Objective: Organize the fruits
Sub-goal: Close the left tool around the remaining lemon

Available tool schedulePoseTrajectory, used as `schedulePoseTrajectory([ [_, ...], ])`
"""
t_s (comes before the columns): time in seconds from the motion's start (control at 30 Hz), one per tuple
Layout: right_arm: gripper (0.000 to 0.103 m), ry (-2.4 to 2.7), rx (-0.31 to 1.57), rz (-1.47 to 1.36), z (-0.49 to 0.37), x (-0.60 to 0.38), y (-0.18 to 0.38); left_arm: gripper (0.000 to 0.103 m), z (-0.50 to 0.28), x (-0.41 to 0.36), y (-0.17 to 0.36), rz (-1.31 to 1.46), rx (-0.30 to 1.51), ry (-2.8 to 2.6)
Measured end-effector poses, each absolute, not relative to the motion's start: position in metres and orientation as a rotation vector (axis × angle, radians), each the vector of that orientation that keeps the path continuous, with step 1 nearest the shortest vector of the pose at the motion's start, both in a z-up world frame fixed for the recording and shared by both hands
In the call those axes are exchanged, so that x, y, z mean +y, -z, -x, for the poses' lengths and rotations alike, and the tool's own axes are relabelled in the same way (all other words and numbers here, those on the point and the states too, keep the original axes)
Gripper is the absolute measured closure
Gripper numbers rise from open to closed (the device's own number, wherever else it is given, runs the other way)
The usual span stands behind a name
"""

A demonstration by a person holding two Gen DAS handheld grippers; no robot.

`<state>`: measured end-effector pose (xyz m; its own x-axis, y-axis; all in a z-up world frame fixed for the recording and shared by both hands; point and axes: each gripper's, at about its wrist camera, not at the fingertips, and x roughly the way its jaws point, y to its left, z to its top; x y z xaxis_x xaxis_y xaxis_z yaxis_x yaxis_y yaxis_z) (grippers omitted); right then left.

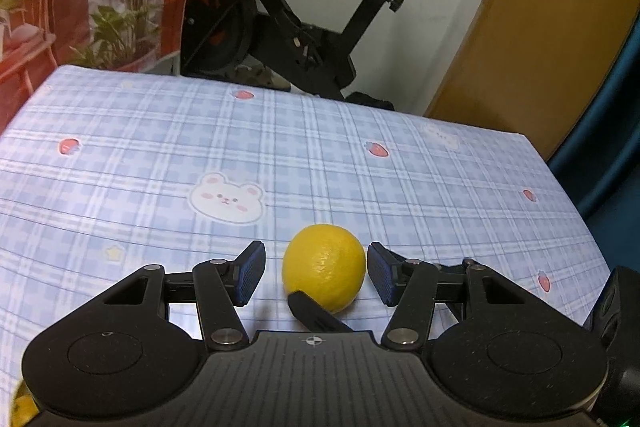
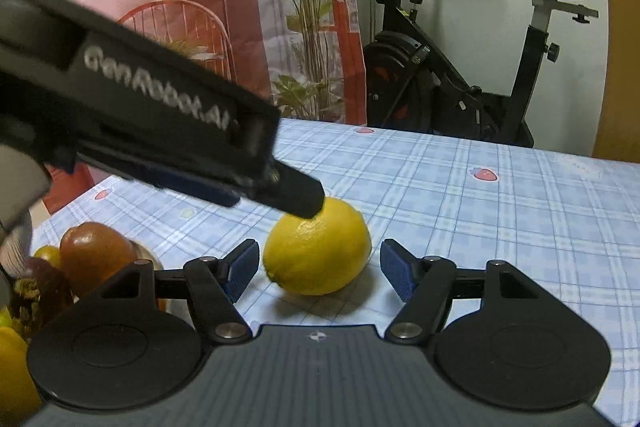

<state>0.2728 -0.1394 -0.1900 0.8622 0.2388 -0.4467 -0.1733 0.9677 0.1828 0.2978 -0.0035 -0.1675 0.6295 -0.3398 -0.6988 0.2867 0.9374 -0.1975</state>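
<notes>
Landmark: the round yellow lemon (image 1: 324,267), lying on the blue plaid tabletop (image 1: 160,155) printed with bears and strawberries.

Left gripper (image 1: 316,273): jaws part open, one blue pad on each side of the lemon. Right-hand pad looks just at the rind, left-hand pad shows a clear gap; no squeeze evident. Judged to be bracketing the fruit for a pick.

Right gripper (image 2: 318,275): jaws likewise part open and straddling the same lemon, gaps on both sides, holding nothing. Two tools on one fruit probably means one steadies against rolling while the other grips.

View differences: the right wrist view shows the left gripper coming in from upper left, its black fingertip (image 2: 304,201) on or just above the lemon's top. It also shows a pile of other fruit (image 2: 88,259), brown and yellow, left of the lemon. The left wrist view shows only a black finger (image 1: 316,315) crossing in front of the lemon.
</notes>
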Motion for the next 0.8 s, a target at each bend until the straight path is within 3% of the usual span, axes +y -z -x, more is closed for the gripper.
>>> schedulePoseTrajectory([
  [0.8, 0.037, -0.29, 0.558, -0.229, -0.292, -0.158, 0.194, 0.045, -0.307, -0.017, 0.189, 0.02, 0.865, 0.391],
])
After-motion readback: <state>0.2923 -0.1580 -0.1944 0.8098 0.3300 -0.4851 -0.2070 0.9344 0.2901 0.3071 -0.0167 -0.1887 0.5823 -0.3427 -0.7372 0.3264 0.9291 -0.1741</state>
